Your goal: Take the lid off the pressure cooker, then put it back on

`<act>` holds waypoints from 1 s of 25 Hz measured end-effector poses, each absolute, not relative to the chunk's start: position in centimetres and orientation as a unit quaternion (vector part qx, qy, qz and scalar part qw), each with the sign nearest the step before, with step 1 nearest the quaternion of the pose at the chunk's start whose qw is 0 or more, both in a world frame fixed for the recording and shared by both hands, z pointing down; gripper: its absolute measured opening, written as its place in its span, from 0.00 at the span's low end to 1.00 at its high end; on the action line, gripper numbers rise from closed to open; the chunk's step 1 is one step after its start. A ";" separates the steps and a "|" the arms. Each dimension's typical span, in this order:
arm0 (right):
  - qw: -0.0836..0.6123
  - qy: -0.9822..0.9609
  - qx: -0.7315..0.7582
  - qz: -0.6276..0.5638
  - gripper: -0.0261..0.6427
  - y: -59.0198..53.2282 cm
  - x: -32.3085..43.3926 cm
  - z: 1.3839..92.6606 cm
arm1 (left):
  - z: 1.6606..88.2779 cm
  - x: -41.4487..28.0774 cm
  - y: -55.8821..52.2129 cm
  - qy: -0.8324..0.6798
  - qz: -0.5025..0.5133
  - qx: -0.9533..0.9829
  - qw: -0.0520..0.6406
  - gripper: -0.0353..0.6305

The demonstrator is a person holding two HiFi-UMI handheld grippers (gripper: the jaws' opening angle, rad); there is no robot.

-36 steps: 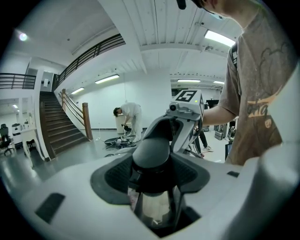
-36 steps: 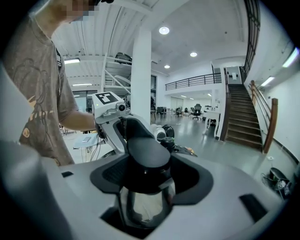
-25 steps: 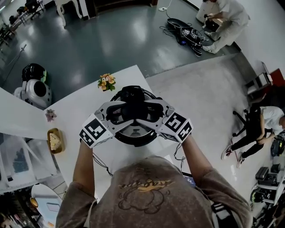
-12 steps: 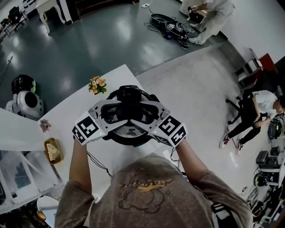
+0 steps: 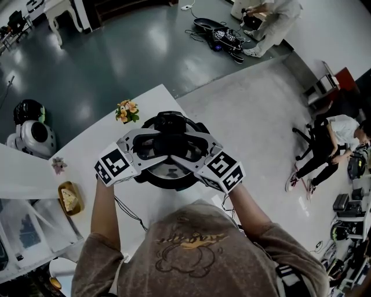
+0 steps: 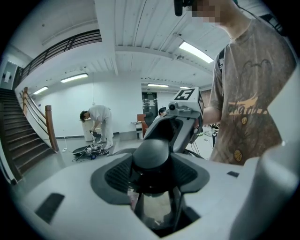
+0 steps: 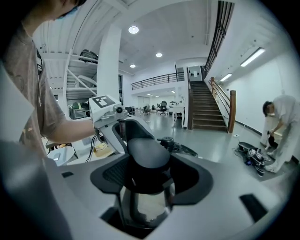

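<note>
We pinch the lid's handle [image 6: 151, 152] with left gripper [image 5: 155, 145] and right gripper [image 5: 188, 149]. The lid [image 5: 171, 173] seems seated on the pressure cooker [image 5: 152, 181] on the bench [image 5: 87, 145]. Uneven pulling could jam it or drag the pot.

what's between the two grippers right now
The lid's black handle fills the gap between the left gripper and right gripper; both gripper views show it with the other gripper just beyond.

White table [image 5: 87, 148]: flower pot [image 5: 126, 110] at the far corner; small pink flower [image 5: 58, 164] and yellow dish [image 5: 69, 198] with a wedge of food along the left edge. Floor: round white machine [image 5: 29, 136] beyond the left edge; crouching person [image 5: 272, 17] beside cables [image 5: 223, 36]; seated person [image 5: 336, 139]. Staircase [image 7: 201, 110] in the hall.
</note>
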State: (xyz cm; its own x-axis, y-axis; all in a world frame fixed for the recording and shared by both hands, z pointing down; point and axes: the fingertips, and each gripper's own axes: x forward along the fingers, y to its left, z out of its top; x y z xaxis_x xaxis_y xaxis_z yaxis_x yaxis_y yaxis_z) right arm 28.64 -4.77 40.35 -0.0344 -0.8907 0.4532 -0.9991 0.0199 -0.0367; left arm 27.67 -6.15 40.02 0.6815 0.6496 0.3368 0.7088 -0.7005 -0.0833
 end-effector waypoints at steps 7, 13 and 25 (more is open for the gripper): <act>0.161 -0.702 0.674 0.163 0.44 -4.6 29.0 39.3 | 38.7 27.9 -6.2 -0.359 -0.130 -0.918 0.111 0.44; 0.164 -0.717 0.662 0.146 0.44 -4.3 28.7 37.4 | 36.7 27.4 -5.8 -0.336 -0.123 -0.926 0.119 0.44; 0.172 -0.798 0.570 0.100 0.44 -4.4 26.9 33.6 | 33.0 25.5 -5.5 -0.214 -0.135 -0.959 0.125 0.44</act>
